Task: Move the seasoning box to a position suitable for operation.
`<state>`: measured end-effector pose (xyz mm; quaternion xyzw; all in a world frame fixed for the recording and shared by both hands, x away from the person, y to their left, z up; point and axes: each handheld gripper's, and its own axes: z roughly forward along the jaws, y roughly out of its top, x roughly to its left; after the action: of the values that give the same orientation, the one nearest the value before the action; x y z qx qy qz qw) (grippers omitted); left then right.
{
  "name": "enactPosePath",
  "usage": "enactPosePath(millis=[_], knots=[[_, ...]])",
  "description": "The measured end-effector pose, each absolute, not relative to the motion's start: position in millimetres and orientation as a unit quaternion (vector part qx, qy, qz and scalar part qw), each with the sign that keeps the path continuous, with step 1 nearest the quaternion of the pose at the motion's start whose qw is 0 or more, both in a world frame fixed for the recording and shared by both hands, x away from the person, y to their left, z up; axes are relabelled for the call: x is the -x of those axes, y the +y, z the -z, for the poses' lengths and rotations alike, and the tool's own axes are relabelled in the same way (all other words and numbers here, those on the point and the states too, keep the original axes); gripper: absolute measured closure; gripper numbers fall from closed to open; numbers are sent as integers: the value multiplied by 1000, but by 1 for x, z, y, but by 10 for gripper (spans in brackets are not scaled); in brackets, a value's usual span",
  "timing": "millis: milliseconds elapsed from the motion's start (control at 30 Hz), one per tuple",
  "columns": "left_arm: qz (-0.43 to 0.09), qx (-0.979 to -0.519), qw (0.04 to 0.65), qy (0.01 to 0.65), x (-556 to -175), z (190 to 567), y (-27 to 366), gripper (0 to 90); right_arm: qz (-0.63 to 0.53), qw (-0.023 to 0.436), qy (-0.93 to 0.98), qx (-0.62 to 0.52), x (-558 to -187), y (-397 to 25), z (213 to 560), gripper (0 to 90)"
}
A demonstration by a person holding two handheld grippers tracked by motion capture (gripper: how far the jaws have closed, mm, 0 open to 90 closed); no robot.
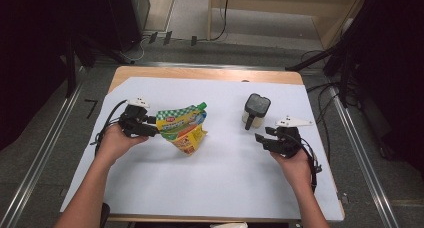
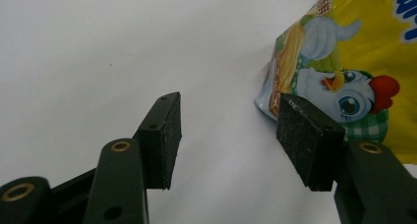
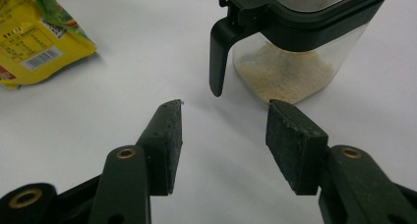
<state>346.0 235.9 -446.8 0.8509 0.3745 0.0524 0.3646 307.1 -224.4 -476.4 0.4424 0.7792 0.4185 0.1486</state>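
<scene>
A yellow and green spouted pouch (image 1: 183,127) with a cartoon chicken lies on the white sheet, left of centre. My left gripper (image 1: 151,127) is open right beside the pouch's left edge; in the left gripper view the pouch (image 2: 344,62) lies just past the right pad (image 2: 305,135), and nothing is between the jaws. A clear container (image 1: 255,110) with a black lid and handle holds beige granules. My right gripper (image 1: 265,136) is open just in front of it; the container (image 3: 295,42) and its handle (image 3: 219,57) stand beyond the jaws.
The white sheet (image 1: 210,188) covers most of a wooden table (image 1: 200,72). Cables trail from both grippers. Metal rails and dark equipment stand on the floor on both sides. The pouch's corner (image 3: 39,42) lies at the upper left of the right gripper view.
</scene>
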Motion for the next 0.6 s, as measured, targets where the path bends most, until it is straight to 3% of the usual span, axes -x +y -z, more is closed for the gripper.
enactPosePath(millis=[600], knots=[[-52, -849, 366, 377, -346, 445, 238, 402, -422, 152, 777, -441, -306, -221, 475, 506]])
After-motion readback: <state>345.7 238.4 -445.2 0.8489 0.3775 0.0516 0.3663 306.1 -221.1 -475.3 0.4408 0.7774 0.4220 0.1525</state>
